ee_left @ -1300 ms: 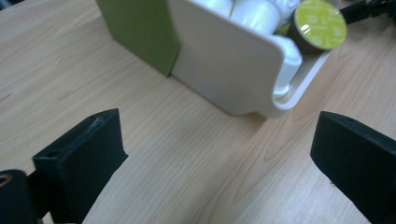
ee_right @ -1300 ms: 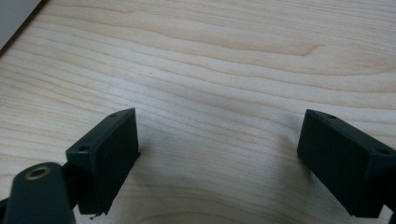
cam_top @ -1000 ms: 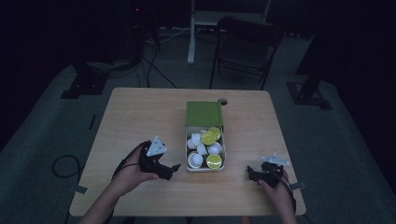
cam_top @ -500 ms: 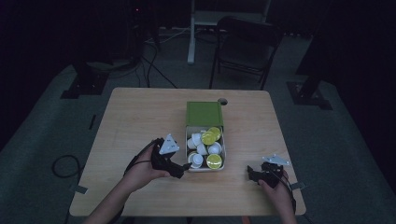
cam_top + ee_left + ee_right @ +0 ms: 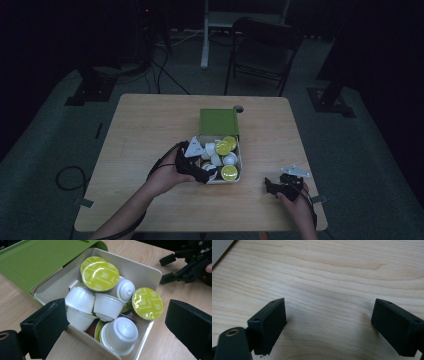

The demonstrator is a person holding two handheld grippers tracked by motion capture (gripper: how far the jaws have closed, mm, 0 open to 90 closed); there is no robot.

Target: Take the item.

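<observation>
Reaching over the near corner of a white box [image 5: 147, 267], the left gripper [image 5: 115, 322] has its two black jaws spread wide, nothing between them. The box, with its green lid [image 5: 37, 262] folded back, sits mid-table [image 5: 150, 125] and holds a loose heap of coffee capsules [image 5: 107, 306], some showing yellow-green foil. A clean pick likely means choosing the nearest white capsule [image 5: 121, 333], straddling it squarely, then closing gently. The right gripper [image 5: 329, 325] rests apart, jaws also spread, over bare wood.
</observation>
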